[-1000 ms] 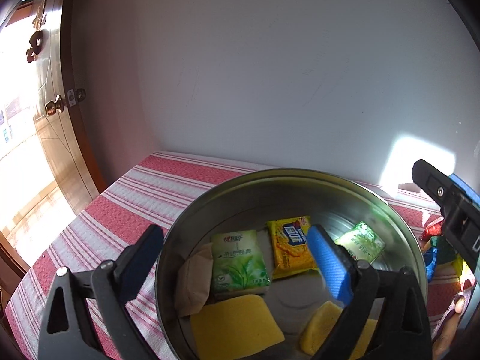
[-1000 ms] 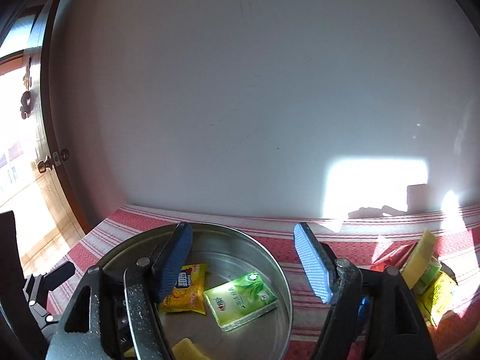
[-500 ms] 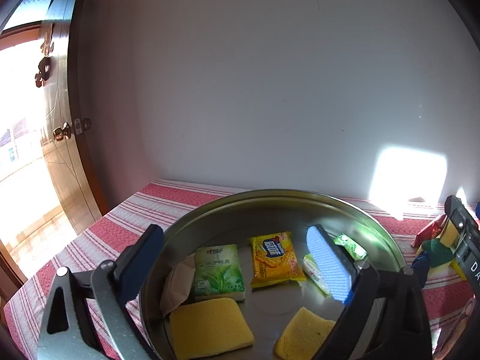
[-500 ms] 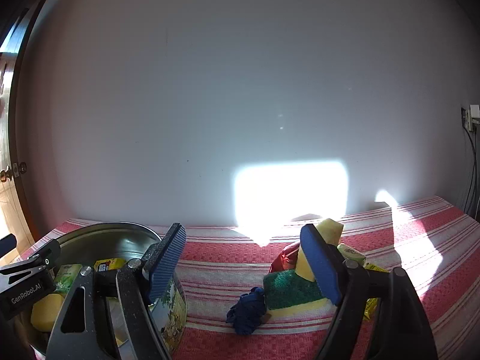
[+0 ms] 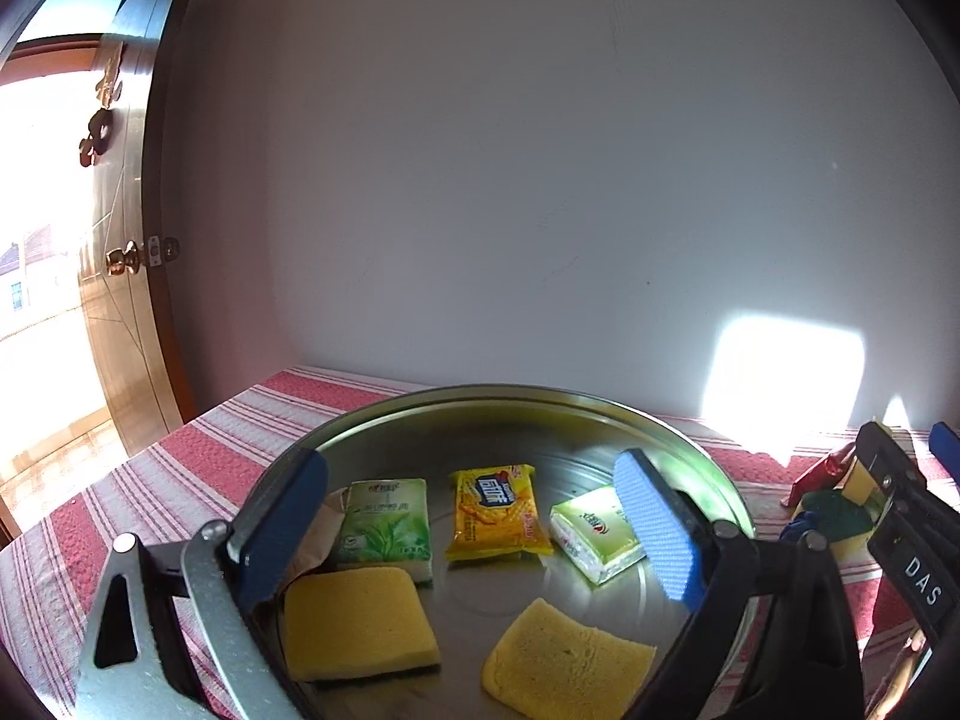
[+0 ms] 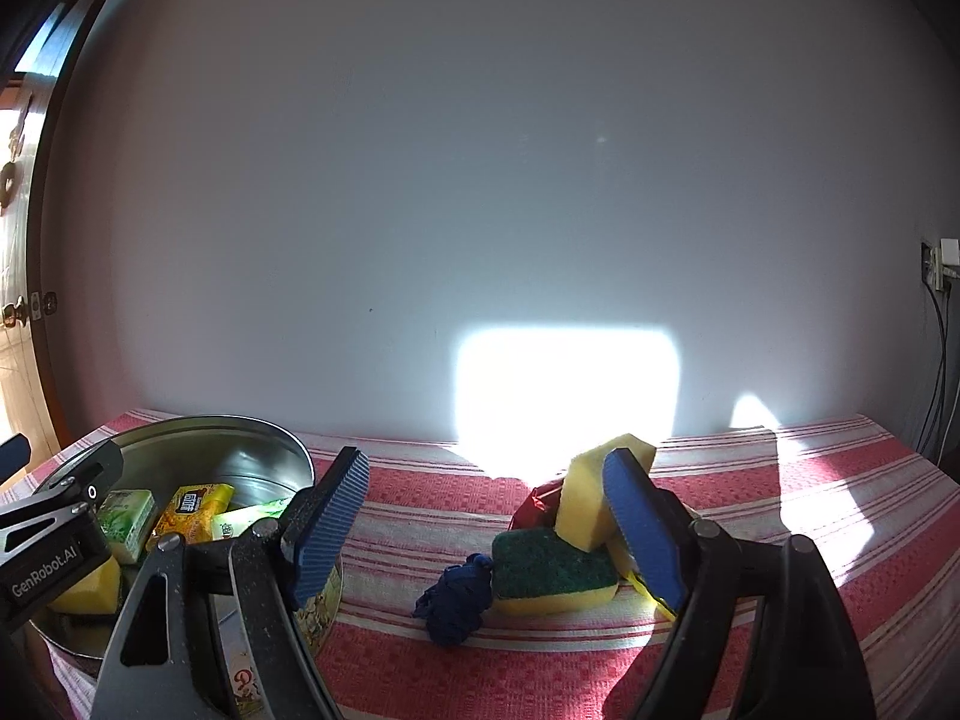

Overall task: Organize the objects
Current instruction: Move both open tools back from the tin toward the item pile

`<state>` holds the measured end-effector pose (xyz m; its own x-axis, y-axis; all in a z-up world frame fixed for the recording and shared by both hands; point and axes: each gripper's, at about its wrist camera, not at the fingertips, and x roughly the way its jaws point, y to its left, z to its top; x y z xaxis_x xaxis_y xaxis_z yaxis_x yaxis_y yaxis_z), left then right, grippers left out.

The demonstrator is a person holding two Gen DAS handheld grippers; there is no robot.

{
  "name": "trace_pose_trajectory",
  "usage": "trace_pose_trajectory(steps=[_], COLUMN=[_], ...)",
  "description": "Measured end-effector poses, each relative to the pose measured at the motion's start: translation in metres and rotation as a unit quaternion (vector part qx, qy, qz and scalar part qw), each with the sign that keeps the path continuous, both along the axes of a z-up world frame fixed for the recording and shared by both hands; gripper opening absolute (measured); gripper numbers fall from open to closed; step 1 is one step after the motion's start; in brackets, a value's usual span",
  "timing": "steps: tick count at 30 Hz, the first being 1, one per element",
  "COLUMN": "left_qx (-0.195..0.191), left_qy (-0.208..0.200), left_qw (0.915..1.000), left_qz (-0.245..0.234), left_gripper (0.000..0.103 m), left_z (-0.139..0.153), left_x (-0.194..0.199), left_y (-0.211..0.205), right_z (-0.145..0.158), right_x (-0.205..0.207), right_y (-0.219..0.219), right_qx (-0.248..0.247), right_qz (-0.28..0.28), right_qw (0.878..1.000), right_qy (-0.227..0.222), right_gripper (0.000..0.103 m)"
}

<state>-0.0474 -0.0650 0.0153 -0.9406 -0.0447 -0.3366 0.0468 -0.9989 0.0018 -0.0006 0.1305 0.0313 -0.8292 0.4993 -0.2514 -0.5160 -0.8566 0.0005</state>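
The left gripper (image 5: 474,525) gapes empty over the round metal tin (image 5: 708,468), which holds sponges and snack packets. Beyond the right gripper (image 6: 489,531), also spread and empty, a green-topped sponge (image 6: 555,567) lies on the striped tablecloth (image 6: 810,480), beside a blue cloth wad (image 6: 453,597).

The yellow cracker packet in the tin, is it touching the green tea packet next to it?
Apart. The left wrist view shows bare metal tin floor between the yellow cracker packet and the green tea packet.

Left gripper (image 5: 474,531): jaws spread wide, nothing between the pads, pointing slightly downward. Right gripper (image 6: 489,531): jaws likewise apart and empty (blue ribbed pads clearly separated), tilted slightly downward, its body showing at the left gripper's right.
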Motion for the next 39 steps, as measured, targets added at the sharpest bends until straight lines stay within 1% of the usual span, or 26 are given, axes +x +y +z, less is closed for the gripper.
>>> trace_pose_trajectory(steps=[6, 8, 11, 15, 23, 26, 28, 30, 32, 36, 39], left_qx=[-0.03, -0.037, -0.043, -0.055, -0.1, -0.11, -0.108, -0.096, -0.094, -0.117, -0.141], left_qy=[-0.002, 0.007, 0.014, 0.016, 0.021, 0.024, 0.026, 0.023, 0.019, 0.027, 0.034], left_qw=[0.9995, 0.9993, 0.999, 0.9984, 0.9947, 0.9936, 0.9937, 0.9952, 0.9953, 0.9925, 0.9887], left_qz=[-0.009, -0.006, 0.0, -0.002, 0.01, 0.01, 0.011, 0.0, -0.01, -0.023, -0.038], left_gripper=[0.098, 0.098, 0.101, 0.101, 0.103, 0.103, 0.103, 0.103, 0.103, 0.103, 0.103], left_z=[-0.007, -0.006, -0.005, -0.005, -0.005, -0.004, -0.004, -0.003, -0.004, -0.004, -0.005], left_x=[0.006, 0.01, 0.014, 0.016, 0.023, 0.028, 0.032, 0.035, 0.036, 0.043, 0.046], left_y=[0.015, 0.018, 0.021, 0.027, 0.047, 0.056, 0.062, 0.068, 0.077, 0.103, 0.123], right_z=[0.0, -0.001, -0.001, 0.0, -0.001, -0.001, 0.0, -0.001, -0.001, 0.0, 0.0], right_x=[0.018, 0.025, 0.034, 0.045, 0.065, 0.072, 0.078, 0.083, 0.09, 0.102, 0.109], right_y=[0.008, 0.014, 0.024, 0.038, 0.064, 0.074, 0.083, 0.092, 0.103, 0.123, 0.137], right_qx=[-0.002, -0.001, -0.001, -0.004, 0.002, 0.003, 0.002, 0.001, -0.002, -0.004, -0.009], right_qz=[0.008, 0.012, 0.011, 0.005, -0.011, -0.017, -0.021, -0.029, -0.037, -0.055, -0.062], right_qw=[1.0, 1.0, 1.0, 1.0, 1.0, 1.0, 1.0, 0.999, 0.999, 0.998, 0.998], right_qy=[-0.01, -0.012, -0.013, -0.015, -0.016, -0.018, -0.019, -0.021, -0.022, -0.022, -0.024], right_gripper=[0.082, 0.082, 0.082, 0.082, 0.082, 0.082, 0.082, 0.082, 0.082, 0.082, 0.082])
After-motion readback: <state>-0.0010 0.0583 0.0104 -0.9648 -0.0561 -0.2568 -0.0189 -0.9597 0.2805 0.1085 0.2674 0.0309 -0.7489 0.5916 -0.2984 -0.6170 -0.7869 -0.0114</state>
